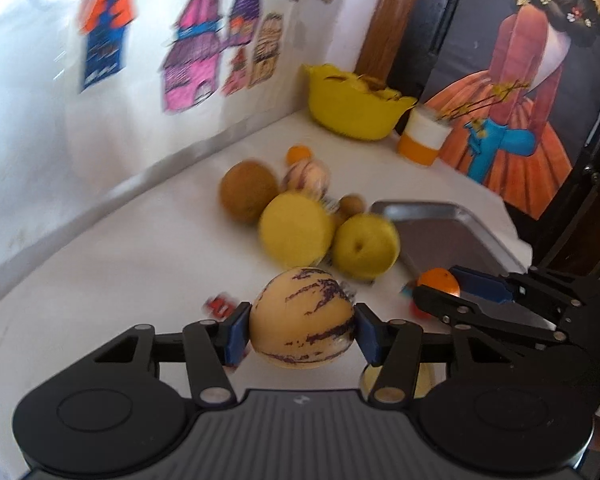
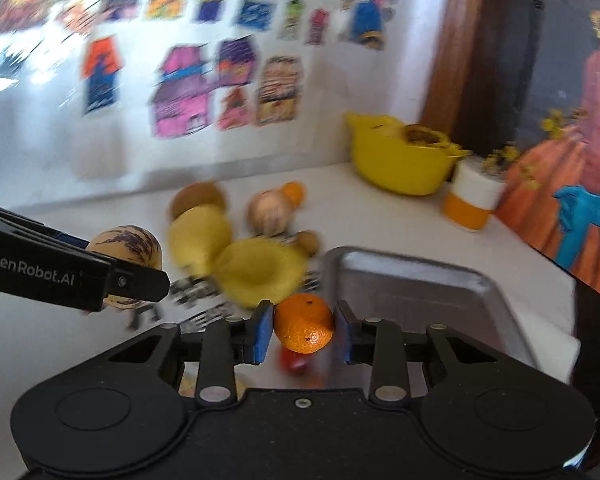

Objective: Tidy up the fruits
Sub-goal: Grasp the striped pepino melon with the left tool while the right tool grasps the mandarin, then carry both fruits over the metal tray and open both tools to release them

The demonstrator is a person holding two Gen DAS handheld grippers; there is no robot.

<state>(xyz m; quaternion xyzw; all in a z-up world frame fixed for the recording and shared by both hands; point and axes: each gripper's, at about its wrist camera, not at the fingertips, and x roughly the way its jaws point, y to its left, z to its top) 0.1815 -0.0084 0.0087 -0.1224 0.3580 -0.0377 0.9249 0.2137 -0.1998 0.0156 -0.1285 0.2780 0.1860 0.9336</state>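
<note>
1. Both claws are loaded: the left gripper (image 1: 302,330) is clamped on a cream melon with purple streaks (image 1: 302,320), its blue pads pressed against both flanks, and the right gripper (image 2: 303,330) is closed around a small orange (image 2: 305,323), which sits between the blue pads, clear of the table.
2. The step in hand is judged to be the carry: two fruits have been picked and are held above the white table (image 1: 100,280), with the metal tray (image 2: 420,292) lying just beyond the right gripper.
3. The tray appears to be the likely destination, though this cannot be confirmed; the next move would call for each fruit to be brought over the tray floor, lowered until it rests, and only then released.
4. The two grippers are close together, the right one being seen just beside the melon in the left view, so a collision is to be guarded against if both are moved to the tray at once.
5. A heap of fruit (image 1: 300,216) is left on the table between the grippers and the wall: two yellow ones, a brown one, a second streaked melon and a small orange one behind.
6. Farther back, a yellow bowl (image 1: 352,108) and an orange-and-white cup (image 1: 422,136) stand near the corner, well apart from the tray.
7. Something small and red (image 2: 294,362) lies under the orange; what it is cannot be told.
</note>
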